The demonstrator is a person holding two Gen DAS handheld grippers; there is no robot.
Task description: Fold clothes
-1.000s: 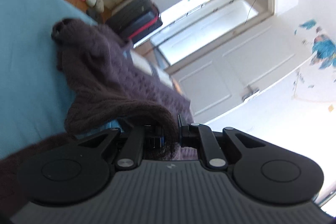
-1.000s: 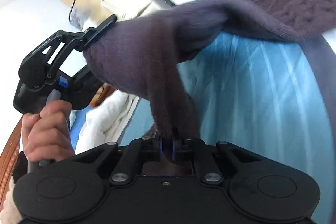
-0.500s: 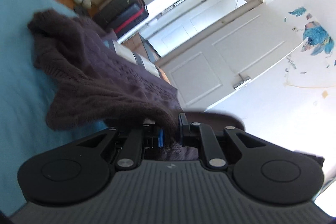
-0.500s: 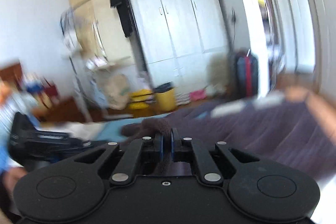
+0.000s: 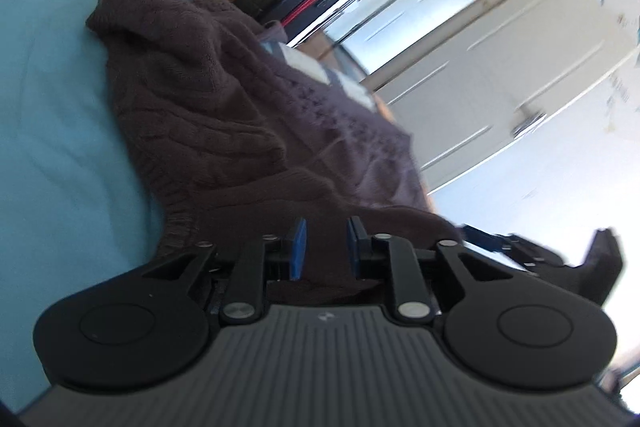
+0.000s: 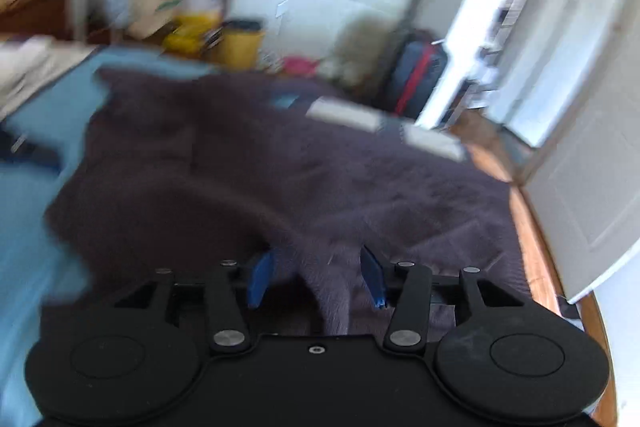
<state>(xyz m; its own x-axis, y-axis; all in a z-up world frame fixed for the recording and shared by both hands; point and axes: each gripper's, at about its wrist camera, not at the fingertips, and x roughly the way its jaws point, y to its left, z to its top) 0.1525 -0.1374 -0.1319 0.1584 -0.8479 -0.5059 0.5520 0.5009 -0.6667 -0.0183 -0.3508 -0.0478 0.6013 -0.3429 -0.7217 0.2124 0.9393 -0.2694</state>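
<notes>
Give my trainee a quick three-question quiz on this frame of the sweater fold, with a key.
1. True or false: the left gripper is shut on the dark purple cable-knit sweater.
2. What does the sweater lie on? A) wooden floor B) light blue bed sheet C) white table
3. Fill in: the right gripper has its blue pads ____, with a fold of knit between them.

Key
1. False: the jaws stand apart, with fabric between them.
2. B
3. Apart (open)

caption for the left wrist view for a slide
Left gripper open over a dark knit sweater on the blue bed.
</notes>
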